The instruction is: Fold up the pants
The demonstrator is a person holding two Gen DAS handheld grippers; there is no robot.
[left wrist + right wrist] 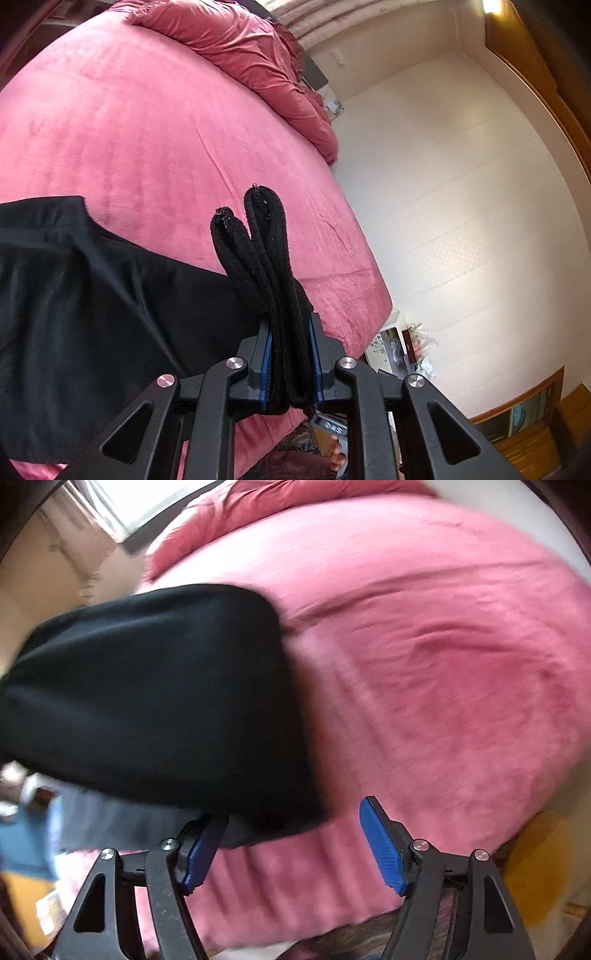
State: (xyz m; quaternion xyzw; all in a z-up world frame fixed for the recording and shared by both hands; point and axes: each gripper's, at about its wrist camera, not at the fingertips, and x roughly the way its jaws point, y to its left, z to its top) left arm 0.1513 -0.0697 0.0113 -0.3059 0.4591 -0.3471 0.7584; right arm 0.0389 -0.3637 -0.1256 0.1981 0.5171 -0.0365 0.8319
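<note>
The black pants [92, 295] lie on the pink bed [147, 129], spreading to the left in the left wrist view. My left gripper [290, 358] is shut on a bunched, folded edge of the pants [262, 240], which sticks up between the blue pads. In the right wrist view the pants [155, 686] form a dark folded mass at the left. My right gripper [291, 845] is open and empty, its left pad [201, 853] just under the edge of the fabric. This view is blurred.
A rumpled pink duvet [258, 62] lies at the head of the bed. The bed's right edge [369, 258] drops to a pale floor [461, 184] with a small stand of items [399, 347]. Wooden furniture [524, 417] lines the wall.
</note>
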